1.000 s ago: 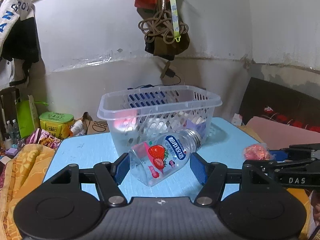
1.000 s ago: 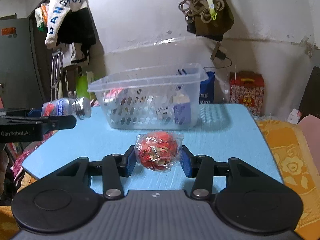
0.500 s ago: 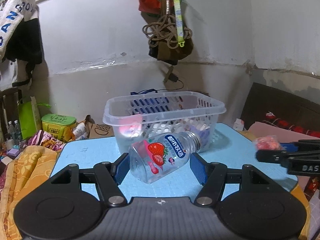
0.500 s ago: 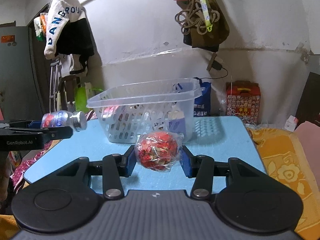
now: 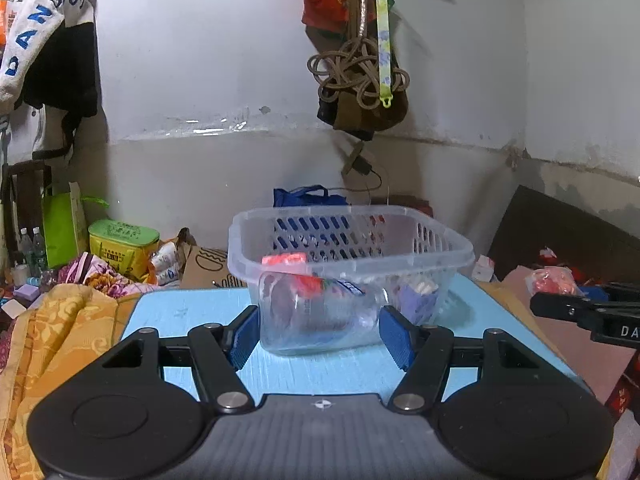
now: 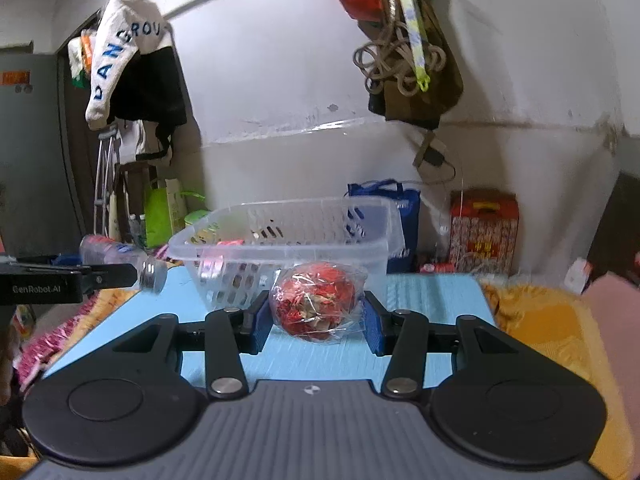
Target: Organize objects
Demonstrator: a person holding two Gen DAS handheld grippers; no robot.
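My left gripper is shut on a clear plastic bottle with a strawberry label, held in the air with its neck pointing away toward the clear plastic basket. The bottle and left gripper also show in the right wrist view. My right gripper is shut on a red snack ball in clear wrap, held just in front of the basket. The wrapped ball also shows at the right in the left wrist view. The basket holds several small items.
The basket stands on a light blue table. Orange and floral cloth lies to the left, orange bedding to the right. Bags and rope hang on the wall. A red box and blue bag stand behind.
Both grippers have risen and moved toward the basket with their loads. The bottle has turned so its neck points away from the left camera, and the basket's inside now shows.
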